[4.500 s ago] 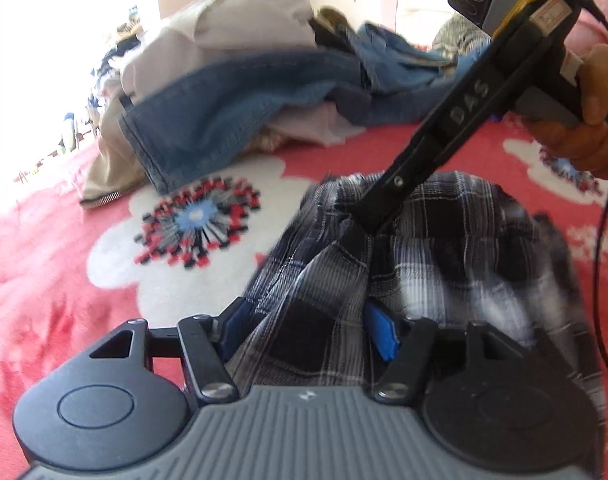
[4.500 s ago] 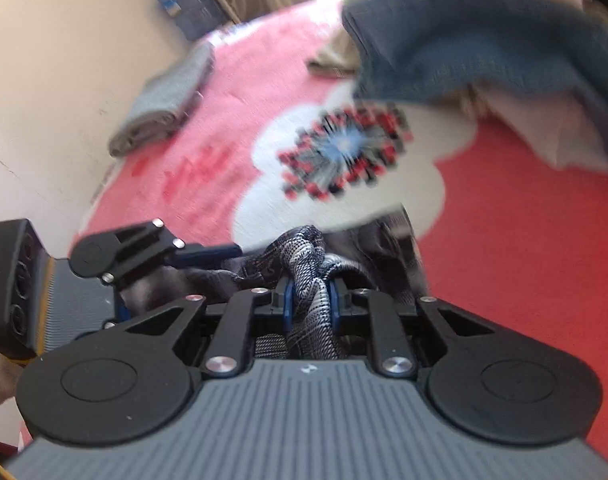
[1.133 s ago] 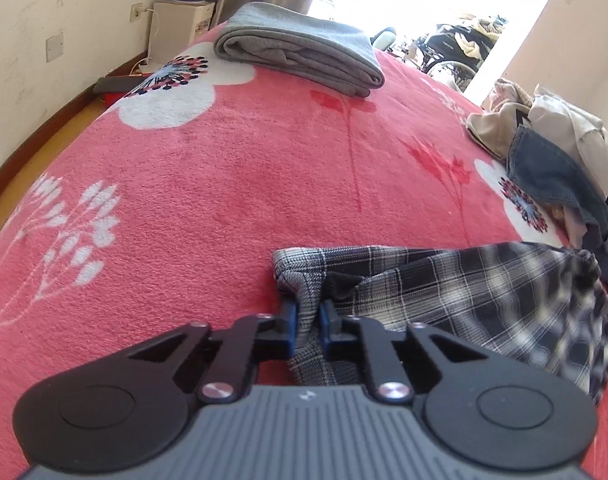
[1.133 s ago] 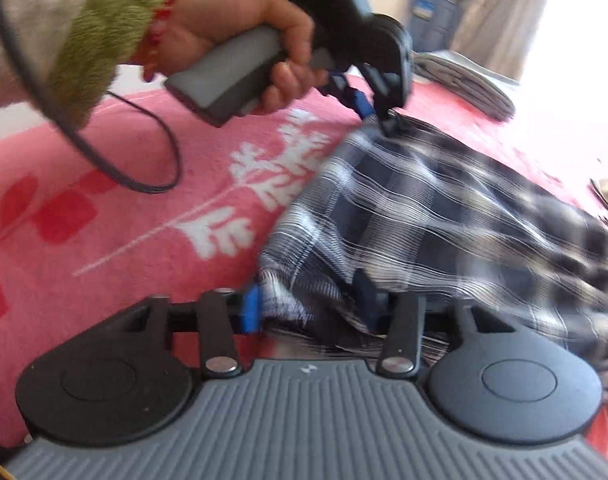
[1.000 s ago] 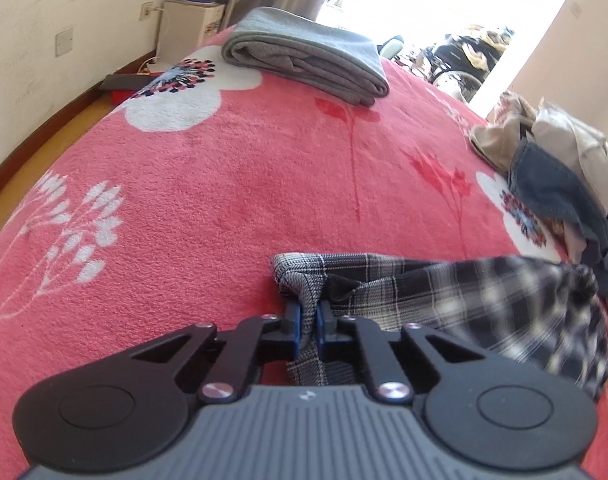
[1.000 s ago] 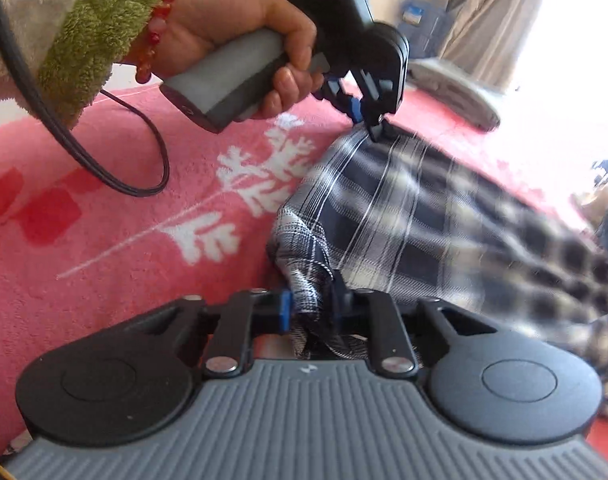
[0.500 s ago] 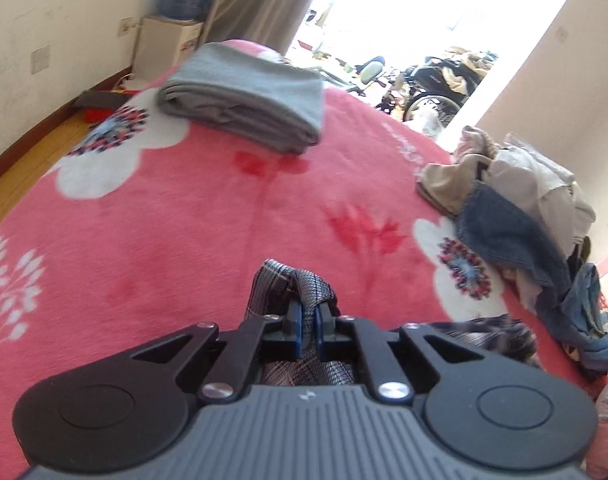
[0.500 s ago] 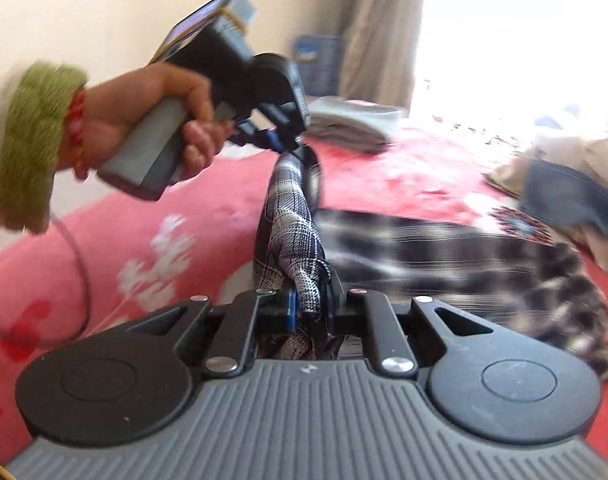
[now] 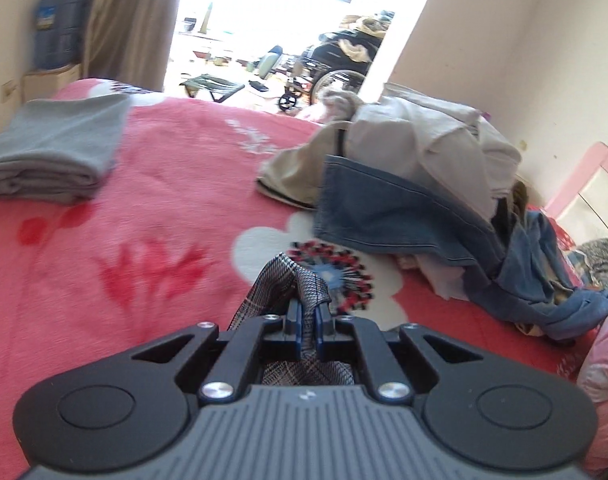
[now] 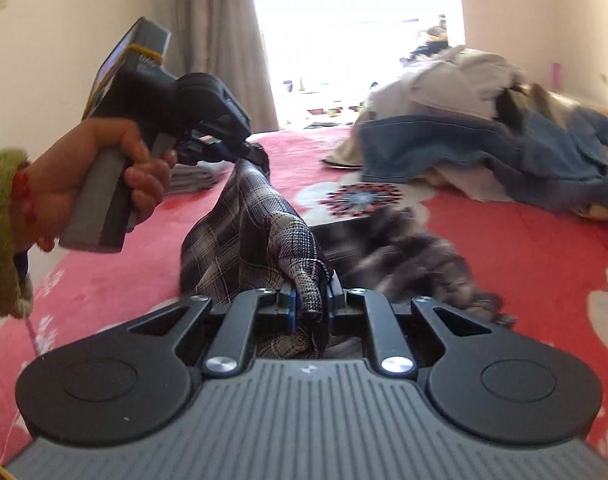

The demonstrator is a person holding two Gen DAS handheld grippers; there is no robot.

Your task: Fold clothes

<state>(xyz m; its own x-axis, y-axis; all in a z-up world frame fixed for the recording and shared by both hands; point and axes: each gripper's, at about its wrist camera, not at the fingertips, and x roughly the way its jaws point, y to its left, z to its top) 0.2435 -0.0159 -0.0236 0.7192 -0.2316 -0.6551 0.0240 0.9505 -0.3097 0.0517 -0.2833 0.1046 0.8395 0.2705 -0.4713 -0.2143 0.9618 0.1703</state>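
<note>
A black-and-white plaid garment (image 10: 239, 232) is lifted off the red floral blanket (image 10: 524, 240), stretched between both grippers. My right gripper (image 10: 310, 300) is shut on one bunched corner of it. In the right wrist view my left gripper (image 10: 239, 152), held by a hand in a green cuff, is shut on the other corner, higher and further away. The rest of the garment (image 10: 416, 264) trails blurred on the blanket. In the left wrist view my left gripper (image 9: 308, 314) pinches a peak of plaid cloth (image 9: 287, 284) above the blanket (image 9: 163, 220).
A folded grey garment (image 9: 55, 148) lies at the far left of the bed. A heap of unfolded clothes, with blue jeans (image 9: 392, 212) and pale fabric (image 9: 424, 140), fills the right side. A bright doorway (image 9: 283, 28) and a curtain (image 9: 123, 20) stand beyond the bed.
Both grippers have risen and swung toward the clothes heap, lifting the plaid garment's edge off the blanket. The garment now hangs and drags instead of lying spread flat.
</note>
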